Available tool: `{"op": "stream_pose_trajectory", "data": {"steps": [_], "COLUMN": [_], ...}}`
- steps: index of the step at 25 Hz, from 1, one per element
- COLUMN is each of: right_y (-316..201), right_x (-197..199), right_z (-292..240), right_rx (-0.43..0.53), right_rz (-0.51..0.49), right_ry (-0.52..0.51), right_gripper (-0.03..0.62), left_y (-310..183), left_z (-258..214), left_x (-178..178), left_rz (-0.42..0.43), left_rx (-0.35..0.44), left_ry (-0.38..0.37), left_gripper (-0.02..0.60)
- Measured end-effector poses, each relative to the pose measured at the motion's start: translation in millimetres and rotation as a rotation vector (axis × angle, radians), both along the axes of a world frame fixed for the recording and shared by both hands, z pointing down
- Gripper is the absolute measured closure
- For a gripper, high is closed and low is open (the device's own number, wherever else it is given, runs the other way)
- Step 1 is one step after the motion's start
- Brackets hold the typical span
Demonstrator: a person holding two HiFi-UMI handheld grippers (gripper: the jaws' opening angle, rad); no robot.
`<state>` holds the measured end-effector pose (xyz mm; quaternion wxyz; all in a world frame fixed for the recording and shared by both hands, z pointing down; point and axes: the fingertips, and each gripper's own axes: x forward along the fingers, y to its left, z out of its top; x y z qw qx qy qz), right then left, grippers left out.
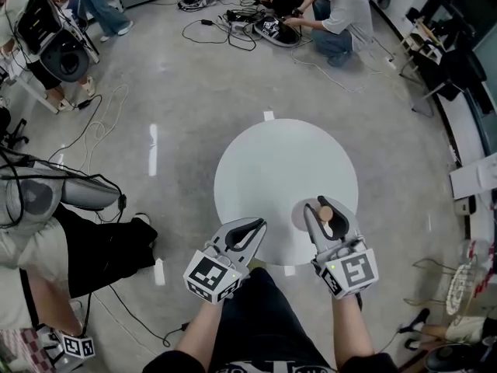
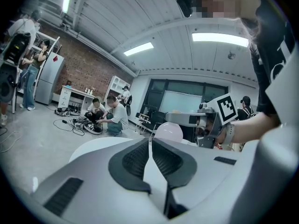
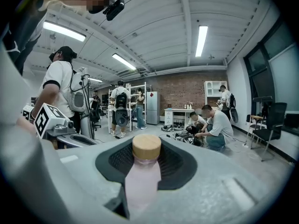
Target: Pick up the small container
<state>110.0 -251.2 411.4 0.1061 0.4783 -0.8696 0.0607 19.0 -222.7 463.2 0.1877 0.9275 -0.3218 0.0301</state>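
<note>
1. Small container, pale pink with a wooden cap: upright, over the near right part of the round white surface.
2. Right tongs: clamped on the small container.
3. Left tongs: together, nothing between them.

In the head view only the wooden cap of the small pink bottle shows; its body is hidden between the right gripper's jaws. In the right gripper view its base (below the pink body) is lost from sight in their gap. The round white table's near edge lies behind the left gripper and the right.
</note>
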Motion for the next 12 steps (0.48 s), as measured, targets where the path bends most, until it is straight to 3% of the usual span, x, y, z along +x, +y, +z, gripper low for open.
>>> {"op": "stream_pose_trajectory", "data": {"steps": [12], "right_y": [7.7], "right_x": [3.8], "right_z": [-26.3], "right_rx": [-0.01], "right_rz": [-0.022], "right_ry": [0.002], "right_gripper": [0.47], "left_y": [-0.8], "left_z": [-32.5], "left_x": [-3.8], "left_rz": [-0.017], "left_rx": [0.028], "left_ry": [0.002], "left_gripper": [0.558]}}
